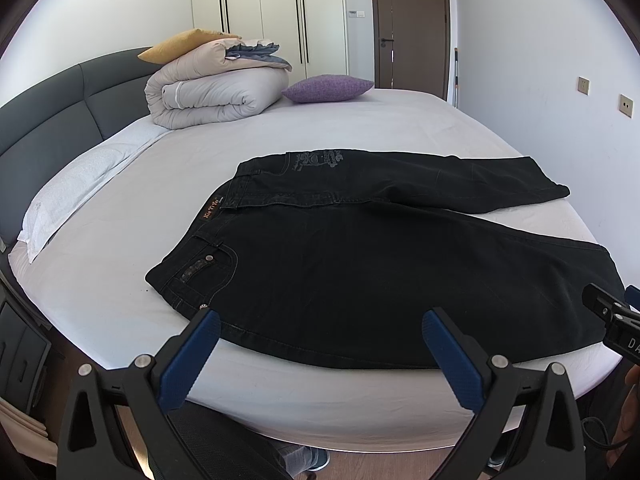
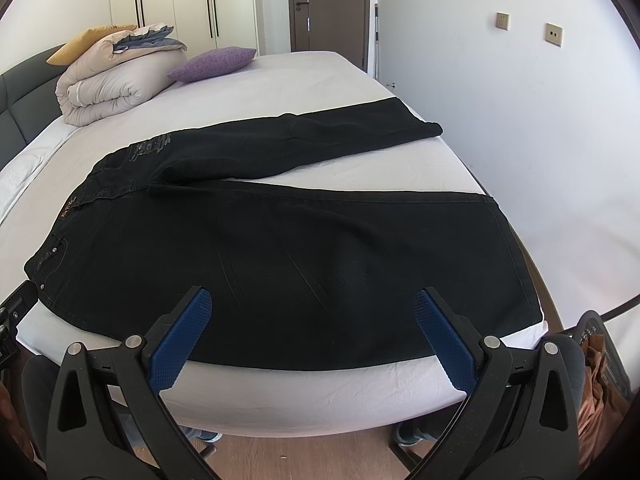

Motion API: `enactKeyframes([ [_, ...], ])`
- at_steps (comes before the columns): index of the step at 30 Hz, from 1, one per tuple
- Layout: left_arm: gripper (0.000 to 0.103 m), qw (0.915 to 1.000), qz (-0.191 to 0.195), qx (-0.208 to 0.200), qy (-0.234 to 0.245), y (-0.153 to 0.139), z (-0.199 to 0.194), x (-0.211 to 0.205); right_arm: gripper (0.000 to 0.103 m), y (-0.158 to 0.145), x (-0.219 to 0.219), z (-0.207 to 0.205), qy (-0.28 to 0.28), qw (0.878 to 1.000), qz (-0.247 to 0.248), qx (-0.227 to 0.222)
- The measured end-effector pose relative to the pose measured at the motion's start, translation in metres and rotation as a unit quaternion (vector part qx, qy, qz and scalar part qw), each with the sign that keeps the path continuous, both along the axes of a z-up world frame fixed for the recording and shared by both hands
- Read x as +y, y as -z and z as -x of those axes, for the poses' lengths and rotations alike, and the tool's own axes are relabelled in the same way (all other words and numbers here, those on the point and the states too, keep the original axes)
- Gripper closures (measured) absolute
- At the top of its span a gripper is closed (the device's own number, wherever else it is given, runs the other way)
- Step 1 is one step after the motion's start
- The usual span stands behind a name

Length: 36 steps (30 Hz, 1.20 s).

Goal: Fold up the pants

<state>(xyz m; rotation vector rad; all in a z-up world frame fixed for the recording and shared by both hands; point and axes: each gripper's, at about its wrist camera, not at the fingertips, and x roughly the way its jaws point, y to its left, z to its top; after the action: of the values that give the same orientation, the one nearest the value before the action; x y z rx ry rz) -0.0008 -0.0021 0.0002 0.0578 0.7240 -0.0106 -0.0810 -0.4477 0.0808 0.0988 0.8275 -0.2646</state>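
I see black pants (image 1: 360,264) spread flat on the bed (image 1: 168,184), waistband at 9 o'clock, legs toward 3. My left hand-held gripper (image 1: 320,322) and right hand-held gripper (image 2: 312,302) both gape wide, empty, over the near edge.

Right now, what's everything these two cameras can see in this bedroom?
Pants: one, black, spread flat on the bed, legs apart, waistband toward the headboard.
Bed: one, white sheet, fills the middle.
Headboard: one, dark grey, at left.
Folded duvet: one, beige and grey, near the headboard.
Cushions: one purple beside the duvet, one mustard atop it.
Pillow: one, white, along the headboard.
Wardrobe: white, on the far wall.
Door: one, brown, shut.
Wall sockets: two, brass, on the right wall.
Left gripper: open, over the bed's near edge.
Right gripper: open, likewise.
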Motion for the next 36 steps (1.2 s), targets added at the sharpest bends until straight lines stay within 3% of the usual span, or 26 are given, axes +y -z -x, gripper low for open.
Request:
enactKeyframes([
  [36, 0.000, 1.0000, -0.002, 0.001, -0.001, 0.0000, -0.0002, -0.0003, 0.000, 0.0042, 0.0012, -0.0033, -0.002, 1.000, -0.001, 0.005],
])
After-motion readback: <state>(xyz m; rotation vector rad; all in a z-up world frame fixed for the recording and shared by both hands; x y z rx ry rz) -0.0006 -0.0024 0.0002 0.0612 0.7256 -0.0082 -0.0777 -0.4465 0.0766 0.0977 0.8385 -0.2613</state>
